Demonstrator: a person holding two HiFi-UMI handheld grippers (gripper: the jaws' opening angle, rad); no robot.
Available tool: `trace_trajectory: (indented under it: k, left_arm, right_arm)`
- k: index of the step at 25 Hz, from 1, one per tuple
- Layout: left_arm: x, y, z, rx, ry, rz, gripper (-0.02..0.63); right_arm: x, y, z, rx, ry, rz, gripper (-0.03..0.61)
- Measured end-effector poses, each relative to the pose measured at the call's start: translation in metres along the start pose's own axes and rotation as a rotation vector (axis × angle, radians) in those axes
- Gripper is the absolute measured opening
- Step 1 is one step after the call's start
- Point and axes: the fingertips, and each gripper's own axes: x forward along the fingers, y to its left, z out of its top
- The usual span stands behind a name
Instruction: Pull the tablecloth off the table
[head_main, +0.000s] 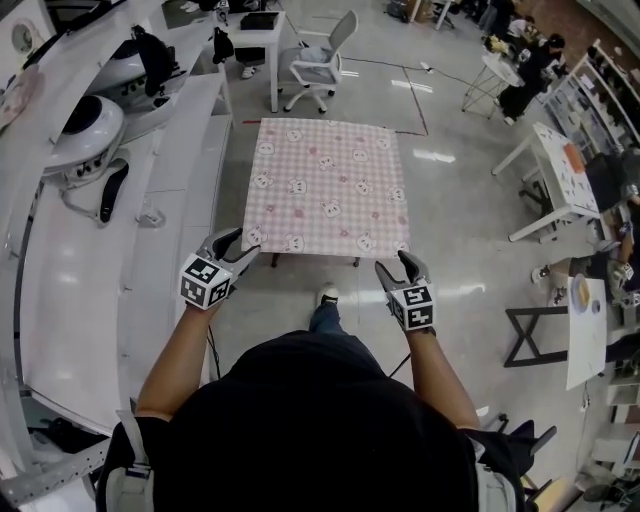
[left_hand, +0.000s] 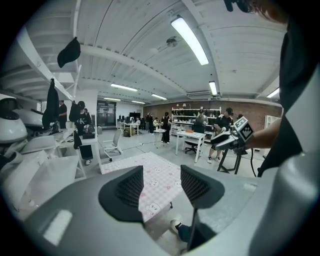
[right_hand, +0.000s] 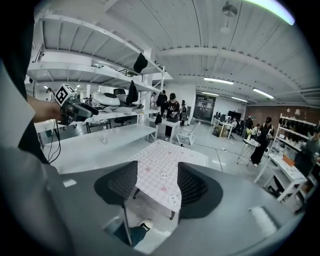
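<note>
Pink checked tablecloth with bear prints (head_main: 328, 185) covers the small bench (right_hand: 172, 215) at twelve o'clock, while the left tool (head_main: 240, 246) and right tool (head_main: 394, 263) gape empty by its near corners, so uneven pinches could snag it.

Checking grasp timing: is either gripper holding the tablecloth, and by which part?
Nothing is held: left gripper and right gripper both open by the near corners of the tablecloth.
</note>
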Motion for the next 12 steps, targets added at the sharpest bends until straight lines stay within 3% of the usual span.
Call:
trace_trajectory:
  k: [12]
  left_arm:
    - [0.04,0.015,-0.029,0.041,0.12,0.009,0.232]
  right_arm:
    - [0.059,-0.023,-0.036,-0.039,0.111,0.044,0.291]
